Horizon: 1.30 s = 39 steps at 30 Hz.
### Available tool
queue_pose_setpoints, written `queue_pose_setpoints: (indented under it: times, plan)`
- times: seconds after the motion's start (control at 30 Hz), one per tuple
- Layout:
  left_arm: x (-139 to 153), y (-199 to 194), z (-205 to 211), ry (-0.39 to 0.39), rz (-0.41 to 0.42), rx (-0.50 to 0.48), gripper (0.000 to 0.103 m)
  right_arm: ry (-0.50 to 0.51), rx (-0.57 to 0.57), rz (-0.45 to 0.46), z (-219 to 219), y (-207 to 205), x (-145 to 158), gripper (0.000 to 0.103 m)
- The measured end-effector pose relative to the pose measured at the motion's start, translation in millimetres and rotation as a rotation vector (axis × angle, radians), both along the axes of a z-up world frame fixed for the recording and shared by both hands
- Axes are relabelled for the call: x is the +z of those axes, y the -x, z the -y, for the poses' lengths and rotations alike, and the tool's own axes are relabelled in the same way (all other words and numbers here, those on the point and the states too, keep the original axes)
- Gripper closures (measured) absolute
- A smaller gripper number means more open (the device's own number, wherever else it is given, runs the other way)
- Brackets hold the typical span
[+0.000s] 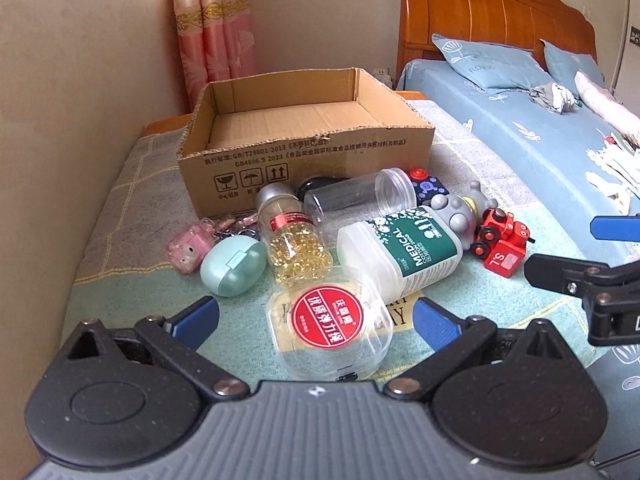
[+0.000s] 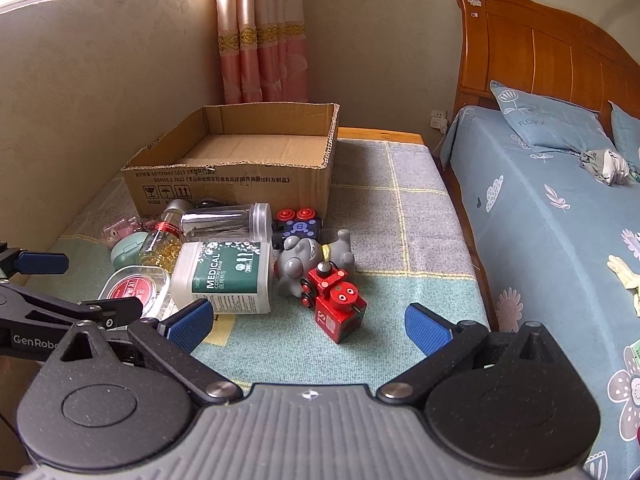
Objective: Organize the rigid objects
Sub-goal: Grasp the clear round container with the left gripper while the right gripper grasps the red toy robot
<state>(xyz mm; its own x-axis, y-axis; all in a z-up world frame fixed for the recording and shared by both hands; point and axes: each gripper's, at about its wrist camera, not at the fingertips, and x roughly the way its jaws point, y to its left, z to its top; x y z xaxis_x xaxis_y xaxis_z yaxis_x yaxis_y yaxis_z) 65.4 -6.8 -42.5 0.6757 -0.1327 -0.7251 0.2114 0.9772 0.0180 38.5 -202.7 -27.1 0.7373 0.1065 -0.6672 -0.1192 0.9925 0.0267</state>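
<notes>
An open cardboard box point(image 1: 308, 152) point(image 2: 232, 180) stands empty at the back of the checked cloth. In front of it lies a heap: a clear case with a red round label point(image 1: 328, 320) point(image 2: 132, 290), a white cotton-swab tub point(image 1: 404, 248) point(image 2: 224, 276), a capsule bottle point(image 1: 292, 240), a clear jar point(image 1: 356, 192) point(image 2: 224, 222), a mint case point(image 1: 234, 266), a pink keychain point(image 1: 190, 248), a grey figure point(image 2: 308, 260) and a red toy train point(image 1: 502, 238) point(image 2: 336, 300). My left gripper point(image 1: 316, 316) is open around the clear case. My right gripper point(image 2: 308, 322) is open just short of the train.
The cloth covers a low wooden table point(image 2: 380, 134) set against the wall, with a pink curtain point(image 2: 260, 32) behind. A bed with blue sheets point(image 2: 552, 220) and a wooden headboard runs along the right. Bare cloth lies right of the heap.
</notes>
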Motion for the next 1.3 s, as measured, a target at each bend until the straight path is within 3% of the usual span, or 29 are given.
queue_pose_setpoints:
  times: [0.4,0.8,1.03,1.1,1.3]
  plan:
    - [-36.0,-21.0,-4.3,-0.016,-0.096,0.022,0.001,-0.014,0.038,0.007,11.1,-11.9,-17.3,0.0]
    - [-40.4,-2.9,-54.4,-0.014,-0.118,0.13,0.001,-0.041,0.236,0.001,0.7,-57.8,-32.8,0.0]
    - [-40.6,-3.4,-52.9,-0.051,-0.11,0.116,0.001,-0.086,0.447,-0.053,-15.3,-35.1,-29.6,0.0]
    - [-42.8,-5.2,-50.7,-0.061,-0.114,0.107,0.001,-0.073,0.442,-0.065,-19.0,-29.0,-29.9,0.0]
    - [-45.4,-7.0,-47.2,-0.059,-0.104,0.081,0.001,0.094,0.325,-0.097,-17.3,-25.5,-46.4,0.0]
